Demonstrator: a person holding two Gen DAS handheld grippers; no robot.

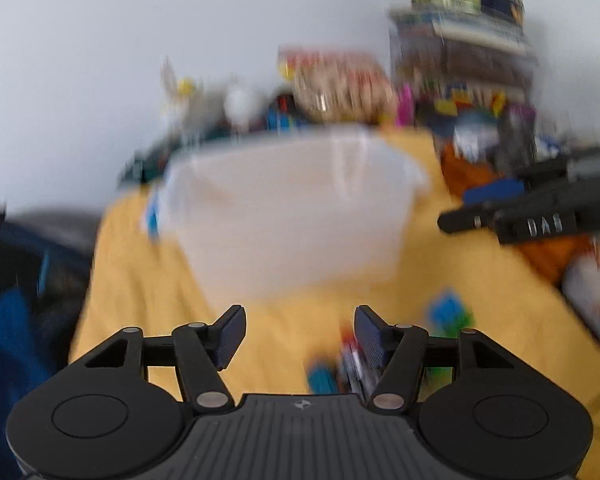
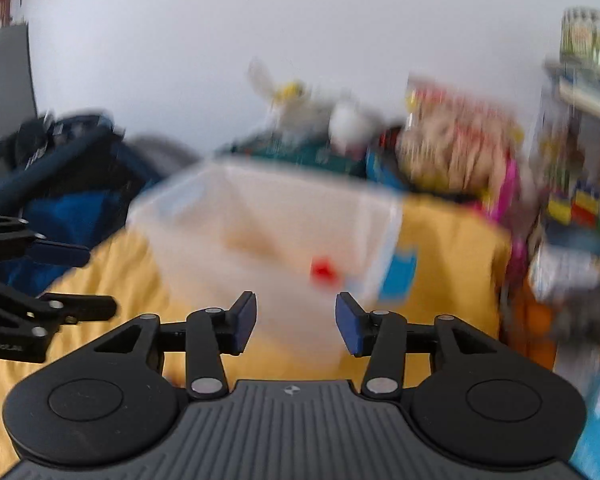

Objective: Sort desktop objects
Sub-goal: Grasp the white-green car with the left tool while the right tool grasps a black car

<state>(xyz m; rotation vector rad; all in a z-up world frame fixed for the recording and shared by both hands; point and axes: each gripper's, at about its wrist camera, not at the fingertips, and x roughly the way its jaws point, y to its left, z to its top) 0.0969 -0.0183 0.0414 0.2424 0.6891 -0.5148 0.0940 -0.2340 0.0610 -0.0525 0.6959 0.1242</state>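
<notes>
bins: one translucent bin (image 1: 296, 216) — grippers: left gripper (image 1: 300, 334), right gripper (image 2: 296, 320) — both empty, fingers apart

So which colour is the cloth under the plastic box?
Yellow cloth, clearest in the left wrist view, under the box.

Blurred yellow cloth (image 1: 140, 300); what looks like stacked books (image 1: 464, 36) behind.

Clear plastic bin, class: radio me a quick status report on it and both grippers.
Left gripper open, empty. Right gripper open, empty. Clear plastic bin upright on yellow cloth, small red piece showing through. Loose blurred toy pieces nearby.
</notes>
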